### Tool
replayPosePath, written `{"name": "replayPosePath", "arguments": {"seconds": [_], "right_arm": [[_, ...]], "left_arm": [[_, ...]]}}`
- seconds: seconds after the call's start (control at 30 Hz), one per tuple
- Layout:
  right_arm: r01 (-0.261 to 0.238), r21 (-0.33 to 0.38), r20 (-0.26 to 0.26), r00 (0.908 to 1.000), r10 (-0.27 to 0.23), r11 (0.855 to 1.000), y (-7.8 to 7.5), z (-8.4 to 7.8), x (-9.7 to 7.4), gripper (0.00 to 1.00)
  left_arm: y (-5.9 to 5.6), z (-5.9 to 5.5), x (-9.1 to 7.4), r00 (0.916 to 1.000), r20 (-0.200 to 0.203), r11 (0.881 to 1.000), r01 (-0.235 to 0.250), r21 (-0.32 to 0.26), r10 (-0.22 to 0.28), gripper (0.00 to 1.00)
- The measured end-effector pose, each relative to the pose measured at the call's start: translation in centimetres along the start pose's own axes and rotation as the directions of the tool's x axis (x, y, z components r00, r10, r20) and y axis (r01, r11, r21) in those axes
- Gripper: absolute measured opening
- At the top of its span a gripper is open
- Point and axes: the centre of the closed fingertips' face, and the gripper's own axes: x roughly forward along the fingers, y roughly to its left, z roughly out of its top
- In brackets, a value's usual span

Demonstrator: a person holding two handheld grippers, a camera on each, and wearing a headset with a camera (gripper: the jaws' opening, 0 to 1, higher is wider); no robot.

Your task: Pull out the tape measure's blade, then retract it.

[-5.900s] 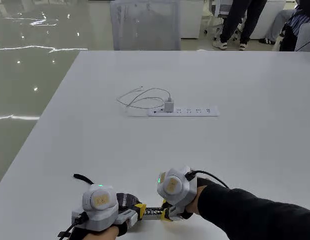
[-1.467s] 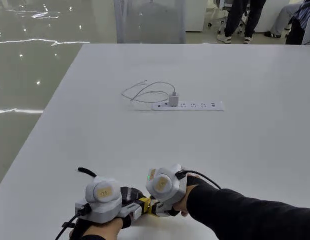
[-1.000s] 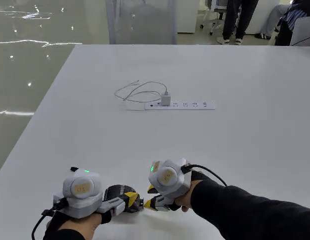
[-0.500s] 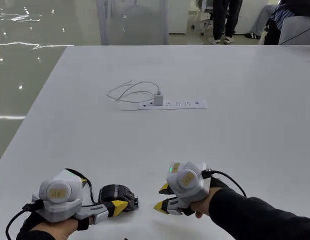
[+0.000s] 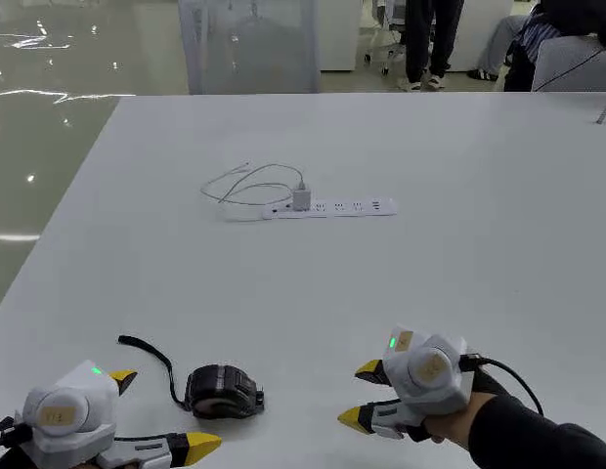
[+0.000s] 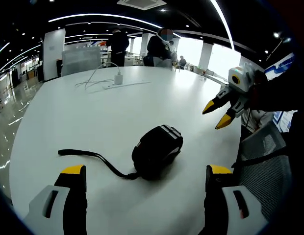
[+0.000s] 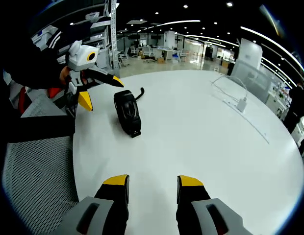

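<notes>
Head view, lower left of frame: the tape measure (image 5: 223, 391) rests on the white table (image 5: 430, 274), free of both grippers. Its black wrist strap (image 5: 147, 352) trails off the case toward the left edge. I cannot tell from any view how the blade end sits at the case mouth.

My left gripper (image 5: 163, 410) is in the bottom left corner, near the case and not touching it. Its yellow-tipped fingers are spread wide and hold nothing. In the left gripper view the tape measure (image 6: 157, 151) lies at centre frame, just ahead of the gap between my own fingers (image 6: 73, 171), with the strap (image 6: 88, 159) curling to the left.

My right gripper (image 5: 359, 394) is at lower right of the head view, well apart from the case. Its fingers are parted at a moderate gap and are empty. The left gripper view shows it (image 6: 214, 116) at right of frame, tips pointing toward the case. In the right gripper view the tape measure (image 7: 128, 115) sits at upper left of centre, beyond my own tips (image 7: 153, 180), and the left gripper (image 7: 102, 93) hovers just to its left.

Farther off, centre of the head view, a white power strip (image 5: 327, 207) lies on the table with a charger (image 5: 301, 199) plugged in and a looped cable (image 5: 246, 188) beside it. A person's legs (image 5: 420, 39) stand beyond the table's far edge, at upper right.
</notes>
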Motion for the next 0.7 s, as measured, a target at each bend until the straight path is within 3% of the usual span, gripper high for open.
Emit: {"name": "replayPosePath", "arguments": {"seconds": [0.03, 0.23, 0.37, 0.5, 0.57, 0.7], "right_arm": [[0.004, 0.007, 0.001, 1.0, -0.004, 1.0, -0.1, -0.3, -0.3, 0.37], [0.016, 0.026, 0.038, 0.9991, -0.017, 1.0, -0.4, -1.7, -2.1, 0.38], [0.038, 0.067, 0.058, 0.9974, -0.042, 0.997, -1.0, -2.8, -3.6, 0.44], [0.056, 0.093, 0.051, 0.9968, -0.061, 0.994, -1.8, -4.3, -4.9, 0.48], [0.068, 0.091, 0.046, 0.9963, -0.072, 0.994, -2.1, -5.1, -5.6, 0.51], [0.084, 0.105, 0.046, 0.995, -0.089, 0.991, -2.7, -6.3, -7.0, 0.58]], "left_arm": [[0.1, 0.2, -0.3, 0.9998, 0.016, 1.0, 0.008, -0.007, -0.008, 0.99], [0.8, 0.3, -1.3, 0.9998, 0.019, 1.0, -0.001, -0.026, 0.001, 0.99], [1.1, 0.1, -1.7, 0.9999, 0.01, 1.0, -0.002, 0.017, 0.002, 0.99], [0.4, 0.3, -2.4, 0.9999, -0.009, 0.998, 0.006, 0.066, -0.006, 0.99], [0.8, 0.1, -2.5, 0.9999, -0.011, 0.995, 0.0, 0.097, 0.001, 0.99], [0.8, 0.2, -2.9, 0.9999, -0.002, 0.995, 0.013, 0.096, -0.013, 0.99]]}}
